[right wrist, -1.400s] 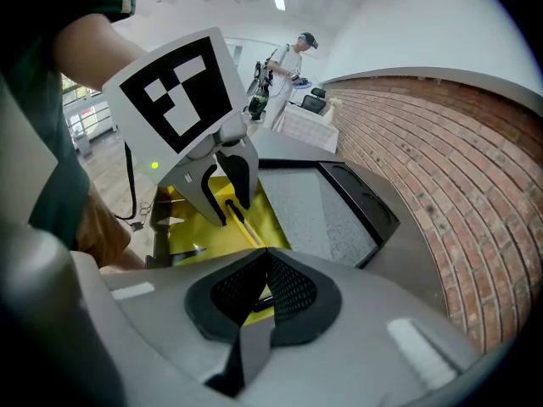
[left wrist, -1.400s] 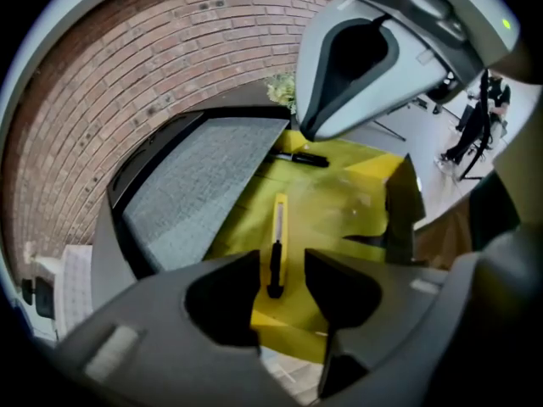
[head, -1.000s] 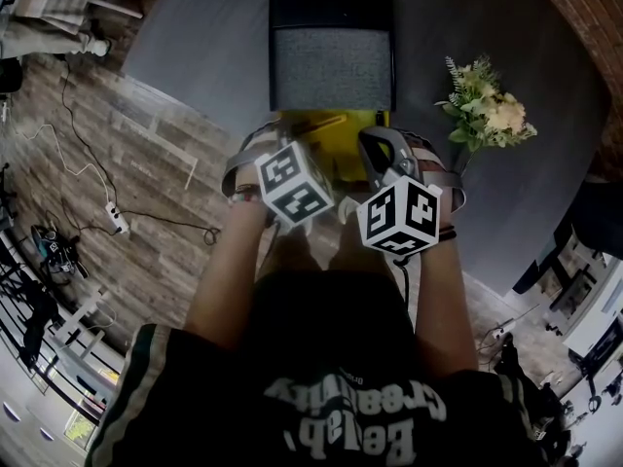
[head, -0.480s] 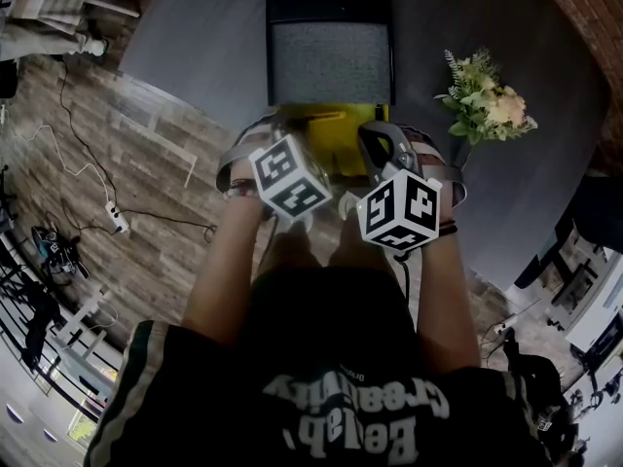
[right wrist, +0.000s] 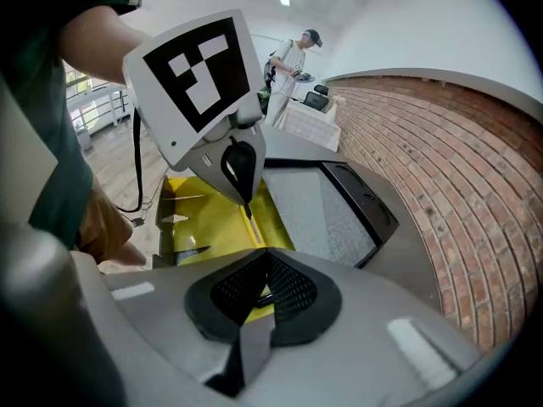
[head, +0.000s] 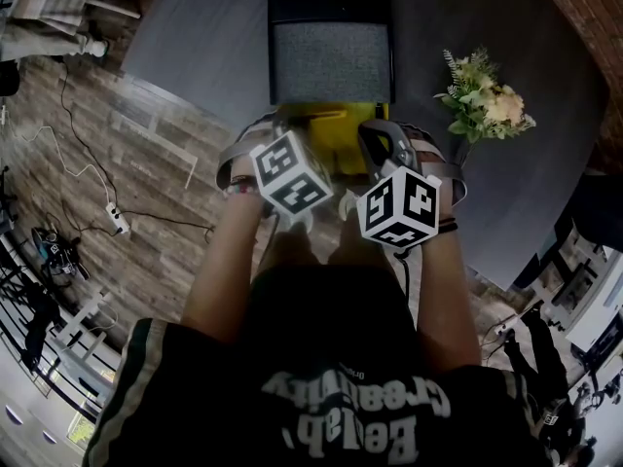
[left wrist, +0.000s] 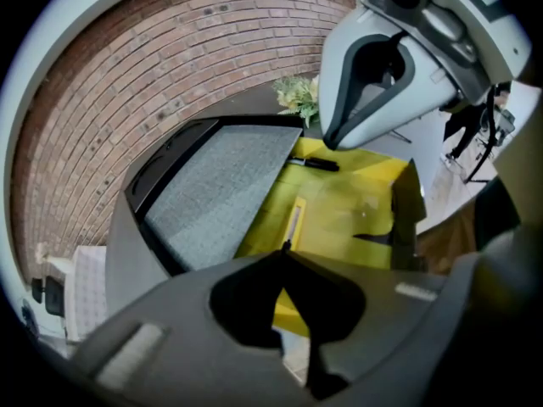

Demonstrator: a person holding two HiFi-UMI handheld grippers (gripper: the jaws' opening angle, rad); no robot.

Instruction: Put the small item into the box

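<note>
My left tool [left wrist: 284, 248] is closed: tips meeting, nothing between them. My right tool [right wrist: 265, 253] is closed too, tips together. Both hang over the open yellow box [left wrist: 348, 214] on the table [head: 195, 37]. The small black item [left wrist: 314, 164] lies at the box's far edge, just beside the grey-lined tray [left wrist: 225, 193]. Flowers [head: 487, 105] stand farther off.

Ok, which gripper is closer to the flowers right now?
Right. The right gripper hangs over the flower-side edge of the yellow box. The left gripper is over the box's opposite edge, so the right one sits between it and the flowers.
</note>
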